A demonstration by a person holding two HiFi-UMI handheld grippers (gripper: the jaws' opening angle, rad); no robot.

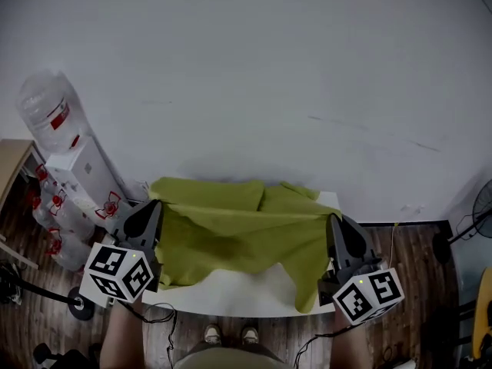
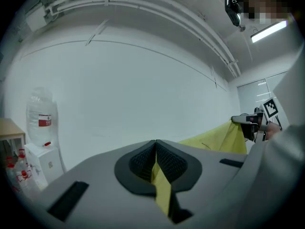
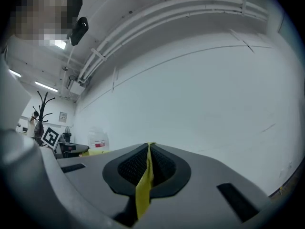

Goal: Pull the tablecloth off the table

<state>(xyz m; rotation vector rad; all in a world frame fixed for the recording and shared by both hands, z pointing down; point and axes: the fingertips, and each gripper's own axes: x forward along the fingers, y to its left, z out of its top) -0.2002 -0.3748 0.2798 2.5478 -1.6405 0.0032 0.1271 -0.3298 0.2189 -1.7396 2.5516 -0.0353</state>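
Observation:
A yellow-green tablecloth (image 1: pixel 231 233) hangs lifted over the white table (image 1: pixel 238 292), its near edge raised and its far part bunched toward the wall. My left gripper (image 1: pixel 156 204) is shut on the cloth's left corner; a yellow strip (image 2: pixel 161 185) is pinched between its dark pads. Over at the right corner, my right gripper (image 1: pixel 334 217) is shut on the cloth too, with a thin fold (image 3: pixel 144 185) caught between its pads. Both grippers point level at the white wall. In the left gripper view, the right gripper (image 2: pixel 248 123) appears far right with cloth stretched from it.
A water dispenser (image 1: pixel 81 179) with a large bottle (image 1: pixel 48 114) stands left of the table, water bottle packs (image 1: pixel 54 214) beside it. A stand's base (image 1: pixel 77 302) sits on the wooden floor at lower left. A fan (image 1: pixel 480 206) is at the right edge.

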